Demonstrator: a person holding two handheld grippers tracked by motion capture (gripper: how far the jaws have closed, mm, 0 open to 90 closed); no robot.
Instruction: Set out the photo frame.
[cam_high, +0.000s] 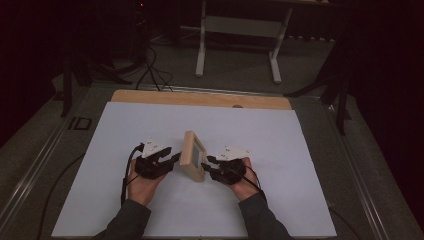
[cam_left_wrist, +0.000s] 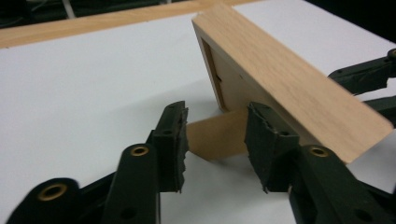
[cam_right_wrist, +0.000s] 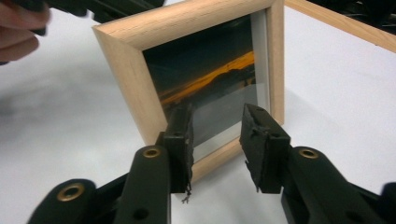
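- The picture frame (cam_high: 193, 156) is a small, deep box frame of pale wood, standing upright on its lower edge on the white sheet (cam_high: 150, 125) that covers the table.
- In the right gripper view its front (cam_right_wrist: 205, 74) shows a dark picture crossed by an orange streak, with a pale margin along one side and glass that catches a grey reflection.
- In the left gripper view its back (cam_left_wrist: 233, 84) shows a recessed wooden panel and a wooden strut (cam_left_wrist: 217, 137) that runs from the back down to the white sheet.
- The frame stands near the middle of the white sheet, a little towards the person's edge, edge-on to the high view.
- The left gripper (cam_high: 172, 159) lies low and about level at the frame's back, its hand (cam_high: 142, 184) cupped under it and the sleeve coming in from the bottom edge.
- The right gripper (cam_high: 206, 164) lies the same way at the frame's front, pointing inwards at the frame.
- The left gripper (cam_left_wrist: 216, 140) has its jaws parted to a middling gap, with the strut between them; the pads do not press on it.
- The right gripper (cam_right_wrist: 216, 140) has its jaws parted likewise, with the frame's lower edge just beyond the tips and nothing gripped.
- The two grippers face each other with the frame standing between them.
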